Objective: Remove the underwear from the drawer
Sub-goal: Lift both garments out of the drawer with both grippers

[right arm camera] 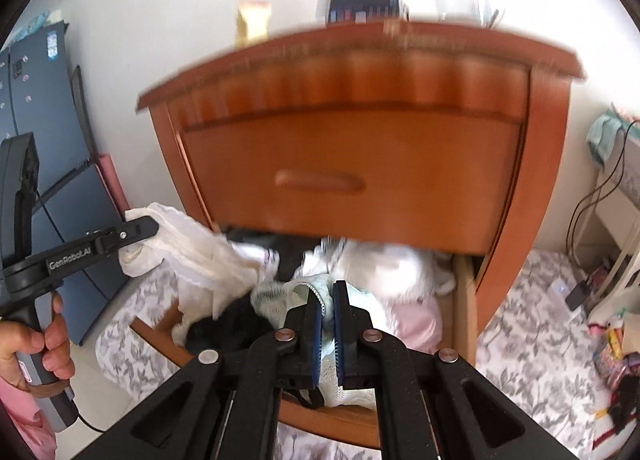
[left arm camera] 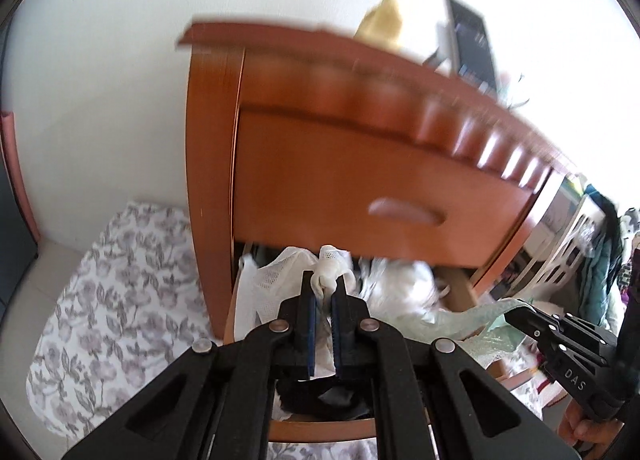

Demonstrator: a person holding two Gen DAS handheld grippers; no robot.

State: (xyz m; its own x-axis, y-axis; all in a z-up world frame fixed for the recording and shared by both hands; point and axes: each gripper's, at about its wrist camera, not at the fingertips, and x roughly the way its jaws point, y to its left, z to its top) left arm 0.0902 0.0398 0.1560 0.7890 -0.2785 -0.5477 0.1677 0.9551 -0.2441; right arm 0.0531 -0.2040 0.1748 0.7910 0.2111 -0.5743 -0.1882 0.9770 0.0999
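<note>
Left wrist view: left claw [left arm camera: 324, 292] clenched tight on white underwear [left arm camera: 330, 260], held up just over the open drawer [left arm camera: 320, 430]. Could slip out, pinched only by a small bunched bit. Could catch on the shut top drawer [left arm camera: 360, 195] right above.

Right wrist view: right claw [right arm camera: 327, 300] clenched on green underwear [right arm camera: 276, 294], one end up, the rest down in the drawer. Could drag other clothes out onto the floor. Inside the drawer: a messy heap of white clothes [right arm camera: 384, 268], black cloth [right arm camera: 224, 324] and pink cloth [right arm camera: 412, 320].
</note>
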